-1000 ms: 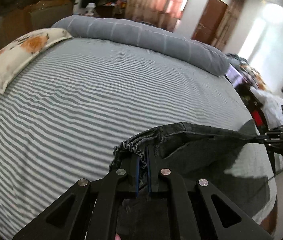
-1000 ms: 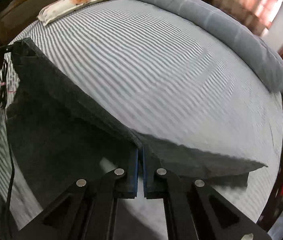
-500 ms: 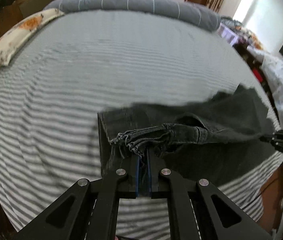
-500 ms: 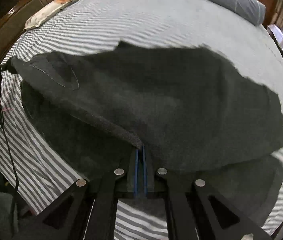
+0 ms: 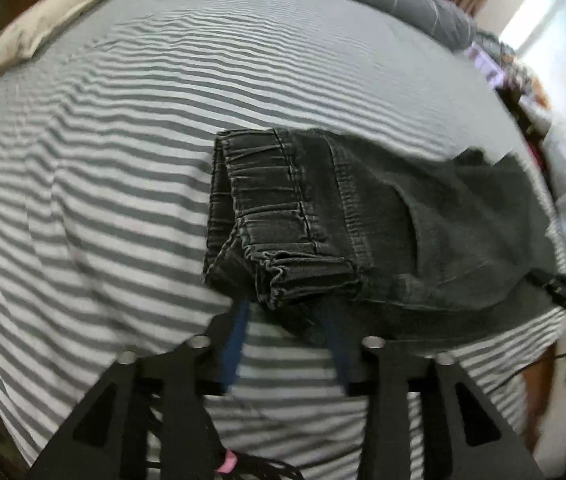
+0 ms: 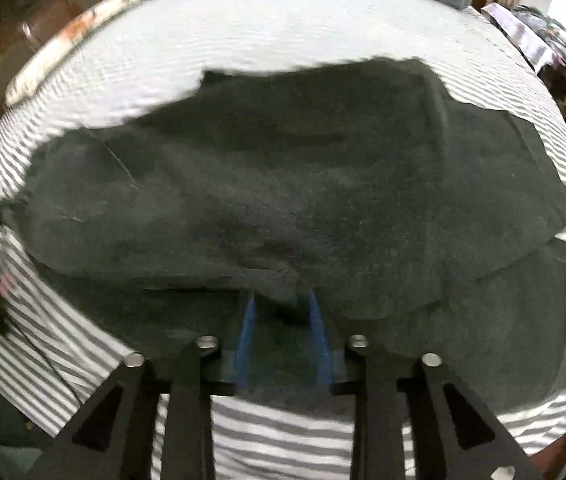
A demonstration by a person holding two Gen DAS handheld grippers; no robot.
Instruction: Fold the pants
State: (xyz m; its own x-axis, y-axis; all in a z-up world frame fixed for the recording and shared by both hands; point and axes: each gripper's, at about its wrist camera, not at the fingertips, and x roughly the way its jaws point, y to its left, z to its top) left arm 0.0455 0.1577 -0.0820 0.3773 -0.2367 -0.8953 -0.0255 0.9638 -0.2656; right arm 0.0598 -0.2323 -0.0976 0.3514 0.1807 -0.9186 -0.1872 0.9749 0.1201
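The pants (image 5: pixel 363 216) lie flat on the striped bed (image 5: pixel 123 140), near its front edge, dark denim doubled lengthwise, waistband to the left, legs running right. From the right wrist view the same pants (image 6: pixel 283 200) spread across the sheet with one layer lapped over another at the right end. The left gripper (image 5: pixel 285 344) stands wide, blue pads clear at the waistband corner, nothing between them. The right gripper (image 6: pixel 283 340) is spread too, its tips at the cloth's near edge; blur makes it hard to say whether a pad touches fabric, but it grips nothing. So the lay-down looks done and the release made. Likely next: a crosswise fold, which calls for pinching both layers at one end and carrying them over squarely. A pillow (image 5: pixel 43 20) sits well apart.
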